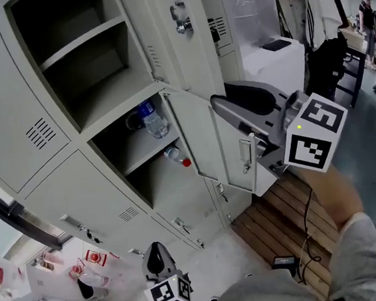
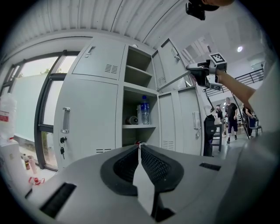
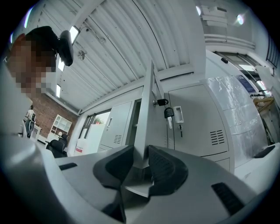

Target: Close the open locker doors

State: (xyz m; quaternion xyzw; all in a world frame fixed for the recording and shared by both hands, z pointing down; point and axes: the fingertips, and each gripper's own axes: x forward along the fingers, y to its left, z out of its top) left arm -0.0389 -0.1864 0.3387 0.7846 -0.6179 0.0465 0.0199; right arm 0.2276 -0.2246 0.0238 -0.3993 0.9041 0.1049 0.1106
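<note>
A bank of grey lockers [image 1: 12, 125] has two open doors in one column. My right gripper [image 1: 218, 103] is shut on the free edge of the upper open door [image 1: 177, 47], which carries a padlock [image 1: 183, 25]. In the right gripper view that door's edge [image 3: 148, 109] stands between the pads, with the lock and key beside it. Below hangs the lower open door [image 1: 231, 148]. Its compartment holds an upright water bottle [image 1: 151, 120] and a small one lying on its side [image 1: 175, 156]. My left gripper [image 1: 155, 249] hangs low, shut and empty [image 2: 139, 146].
A wooden pallet [image 1: 288, 216] lies on the floor under my right arm, with a cable [image 1: 308, 227] across it. A white cabinet [image 1: 272, 57] and a dark chair [image 1: 326, 65] stand to the right. People [image 1: 367, 14] are farther off. Small red-and-white items [image 1: 86, 264] sit at lower left.
</note>
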